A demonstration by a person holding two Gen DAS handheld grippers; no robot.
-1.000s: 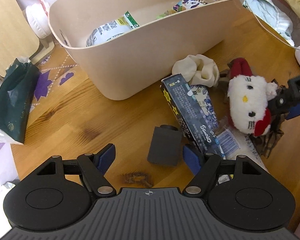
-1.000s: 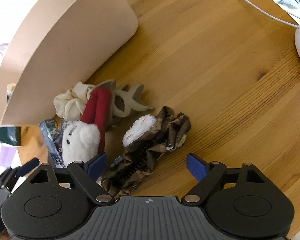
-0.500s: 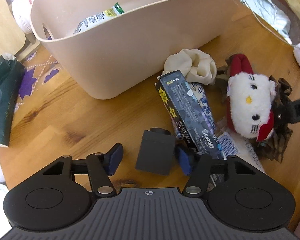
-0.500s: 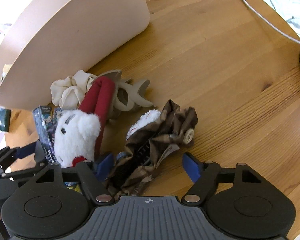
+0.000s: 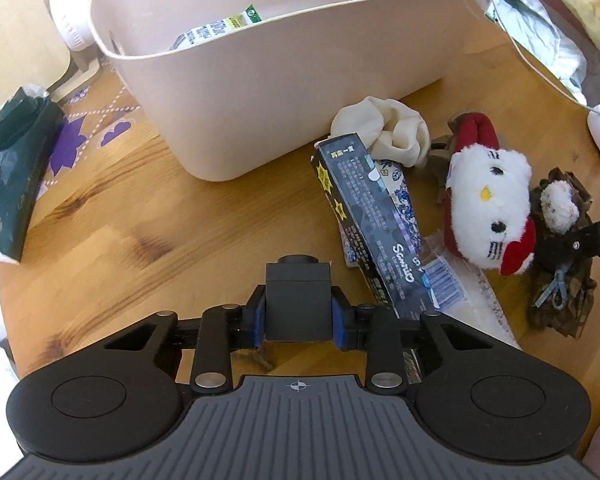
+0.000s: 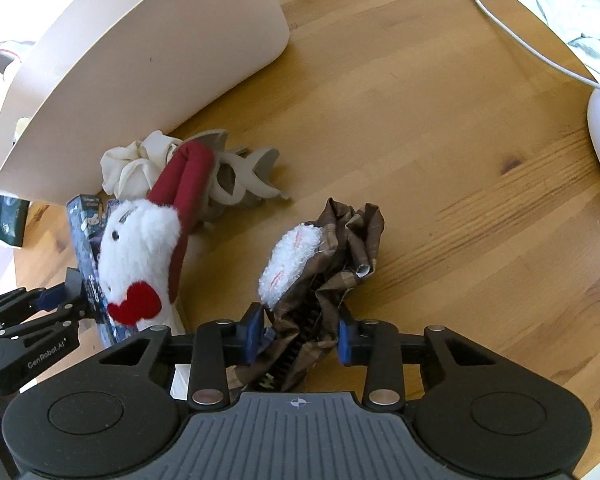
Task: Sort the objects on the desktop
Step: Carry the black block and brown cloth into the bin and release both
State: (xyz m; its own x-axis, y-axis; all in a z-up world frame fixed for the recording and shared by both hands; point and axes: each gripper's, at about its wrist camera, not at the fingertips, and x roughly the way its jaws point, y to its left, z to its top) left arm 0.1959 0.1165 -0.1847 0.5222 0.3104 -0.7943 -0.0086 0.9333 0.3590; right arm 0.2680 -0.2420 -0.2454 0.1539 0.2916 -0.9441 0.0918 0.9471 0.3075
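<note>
Two grips are made at this moment and no item is yet carried across; the left gripper [image 5: 299,322] is closed upon a small black block [image 5: 298,304], matte and square-sided with a round stud on top, held just above the wooden table [image 5: 140,248]; the right gripper [image 6: 298,334] is clamped upon a brown checked fabric clip [image 6: 324,280], crumpled, with a white fleecy patch and black comb teeth visible between the pads. A beige bin [image 5: 300,92], smooth-walled plastic with rounded corners, is judged to be the sorting target; at least two printed packets are already seen inside it, so the task is judged partly done. Remaining on the table, close against the bin's wall, are noted: a white plush cat toy [image 5: 488,208] with red bow and red loop; a cream fabric scrunchie [image 5: 384,128], soft and gathered; a dark printed carton [image 5: 374,224], long and rigid, lying over a blue-patterned packet; a grey claw-shaped clip [image 6: 240,172], hard plastic; whether further items lie beneath cannot be told.
</note>
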